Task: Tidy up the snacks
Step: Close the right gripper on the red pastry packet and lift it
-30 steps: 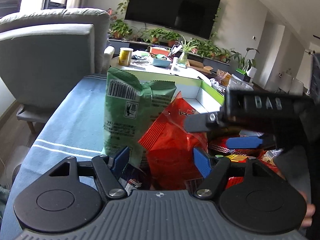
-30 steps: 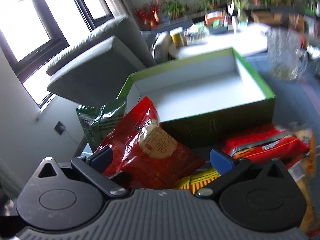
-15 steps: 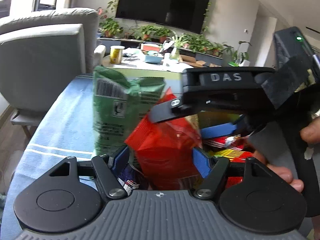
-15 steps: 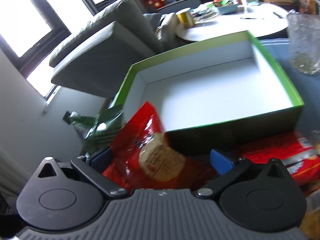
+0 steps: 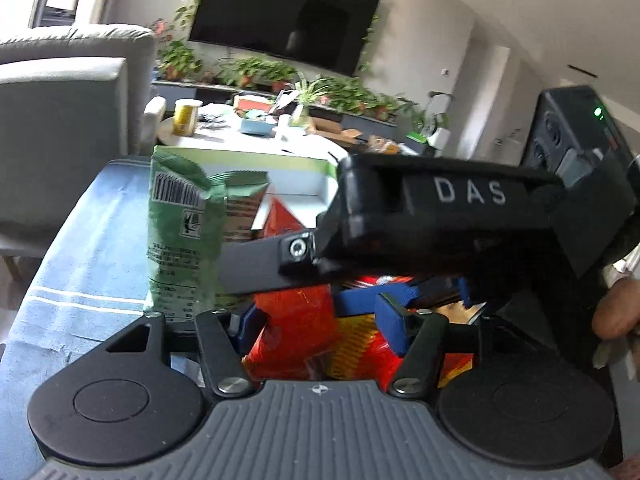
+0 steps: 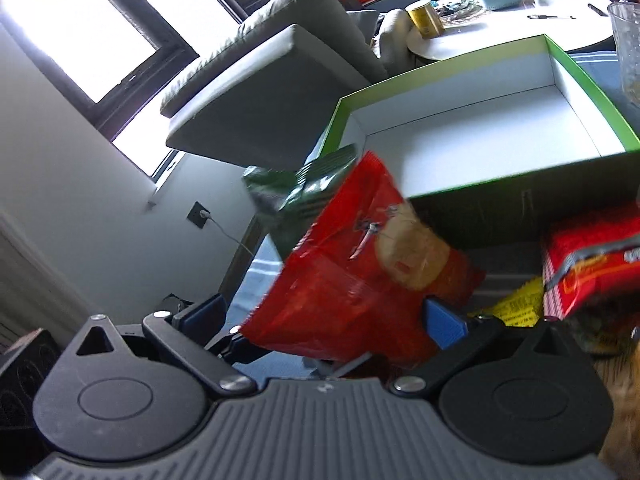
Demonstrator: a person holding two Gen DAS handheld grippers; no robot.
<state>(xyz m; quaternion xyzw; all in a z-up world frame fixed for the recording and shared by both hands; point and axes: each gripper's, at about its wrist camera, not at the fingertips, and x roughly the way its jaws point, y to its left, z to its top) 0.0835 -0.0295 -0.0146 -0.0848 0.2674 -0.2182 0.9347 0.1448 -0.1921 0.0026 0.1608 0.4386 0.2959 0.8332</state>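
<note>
A red snack bag (image 6: 360, 276) stands between the fingers of my right gripper (image 6: 324, 316), whose jaws are wide apart around it. The same red bag (image 5: 296, 320) sits between the open fingers of my left gripper (image 5: 320, 320). A green snack bag (image 5: 184, 232) stands upright just left of the red one, and it also shows behind the red bag in the right wrist view (image 6: 296, 196). An open green box with a white inside (image 6: 480, 140) lies beyond the bags. The right gripper's black body (image 5: 440, 216) crosses the left wrist view above the red bag.
More red and yellow snack packets (image 6: 592, 264) lie right of the red bag on the blue cloth (image 5: 80, 240). A grey armchair (image 5: 60, 128) stands at the left. A round white table (image 6: 520, 24) with a yellow can and clutter stands behind the box. A clear glass (image 6: 628, 40) is at the far right.
The right gripper has moved in over the red bag and further across the left wrist view. The red bag has tilted and lifted against the green bag. The left gripper stays put.
</note>
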